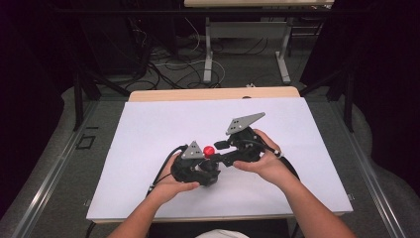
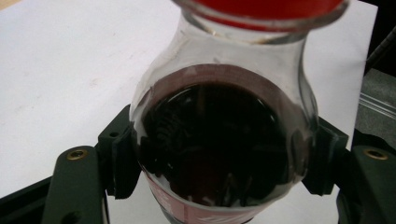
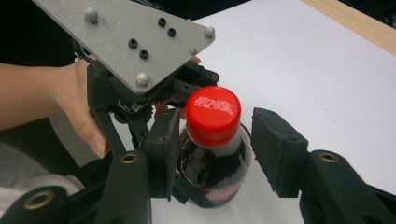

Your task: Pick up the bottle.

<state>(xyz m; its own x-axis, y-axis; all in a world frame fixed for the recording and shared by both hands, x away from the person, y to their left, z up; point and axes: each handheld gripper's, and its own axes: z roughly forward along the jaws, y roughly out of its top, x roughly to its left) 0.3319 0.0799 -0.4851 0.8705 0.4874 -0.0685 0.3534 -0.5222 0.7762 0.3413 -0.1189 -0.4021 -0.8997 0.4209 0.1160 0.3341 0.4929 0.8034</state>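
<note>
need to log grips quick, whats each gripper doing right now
left gripper: shut on the bottle.
right gripper: open around the red cap, one pad clearly off it.

A light wooden table (image 1: 213, 93) carries a large white rectangular sheet (image 1: 148, 129) that covers nearly all of its top, leaving a wooden strip bare along the far edge, beyond both grippers. The white surface spreads under and around the left gripper (image 1: 195, 166) and right gripper (image 1: 223, 153).
</note>
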